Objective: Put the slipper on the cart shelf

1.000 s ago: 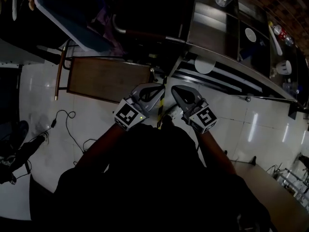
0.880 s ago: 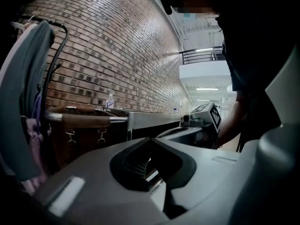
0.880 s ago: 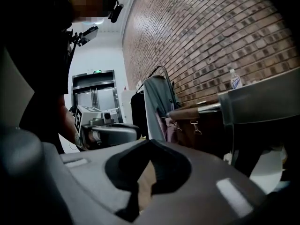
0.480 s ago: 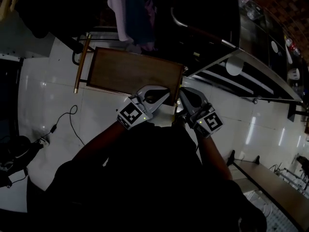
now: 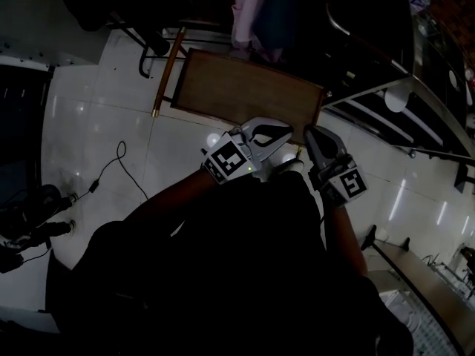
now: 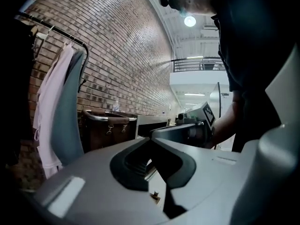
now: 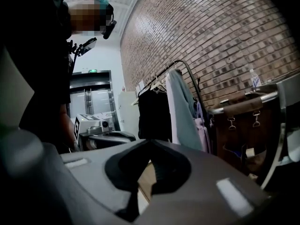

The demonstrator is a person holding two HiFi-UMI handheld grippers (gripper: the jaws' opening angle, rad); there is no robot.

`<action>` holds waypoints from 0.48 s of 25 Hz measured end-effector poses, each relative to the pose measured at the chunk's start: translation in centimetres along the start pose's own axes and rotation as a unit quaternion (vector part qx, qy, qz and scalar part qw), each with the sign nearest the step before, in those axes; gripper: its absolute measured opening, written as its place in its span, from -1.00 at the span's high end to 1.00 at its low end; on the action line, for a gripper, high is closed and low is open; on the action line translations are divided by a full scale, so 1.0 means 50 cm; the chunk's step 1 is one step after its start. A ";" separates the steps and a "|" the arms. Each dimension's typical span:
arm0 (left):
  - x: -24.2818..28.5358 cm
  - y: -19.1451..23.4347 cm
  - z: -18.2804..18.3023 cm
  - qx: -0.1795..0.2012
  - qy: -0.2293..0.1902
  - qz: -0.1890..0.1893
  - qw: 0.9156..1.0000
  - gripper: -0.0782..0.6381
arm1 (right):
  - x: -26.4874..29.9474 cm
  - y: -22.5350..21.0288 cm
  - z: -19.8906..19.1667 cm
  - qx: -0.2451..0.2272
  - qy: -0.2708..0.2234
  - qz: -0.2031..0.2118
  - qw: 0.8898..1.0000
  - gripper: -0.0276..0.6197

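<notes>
Slipper — none shows in any view, so you have yet to find it. Over the last second your view swings left: the cart [image 5: 386, 124] slides off to the upper right, and the wooden board [image 5: 249, 95] below the hanging clothes [image 5: 256, 13] comes just ahead of your hands. Left gripper [image 6: 151, 142] and right gripper [image 7: 149, 142] stay close together in front of you, each with its fingers [image 6: 201, 172] shut tip to tip on nothing. It looks as if you are turning from the cart to search — no pickup has begun, and the shelf waits off to your right.
</notes>
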State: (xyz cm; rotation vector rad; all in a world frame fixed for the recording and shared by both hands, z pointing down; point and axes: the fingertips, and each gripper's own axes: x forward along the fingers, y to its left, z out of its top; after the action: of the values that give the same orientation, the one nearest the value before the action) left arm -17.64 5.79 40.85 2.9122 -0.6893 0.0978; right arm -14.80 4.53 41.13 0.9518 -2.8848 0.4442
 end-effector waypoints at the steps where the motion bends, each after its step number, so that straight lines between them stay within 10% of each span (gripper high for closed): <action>1: -0.008 -0.001 0.001 -0.001 -0.003 0.004 1.000 0.78 | 0.001 0.009 0.001 -0.001 -0.002 0.005 1.000 0.91; 12: -0.014 -0.006 0.040 -0.019 -0.023 0.058 0.998 0.78 | -0.036 0.032 0.023 -0.045 0.010 0.040 0.998 0.91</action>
State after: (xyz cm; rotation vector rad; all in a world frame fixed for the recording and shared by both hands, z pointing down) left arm -18.07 6.06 38.76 2.8443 -0.8587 0.0296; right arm -14.30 6.44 39.36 0.8173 -2.9045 0.3249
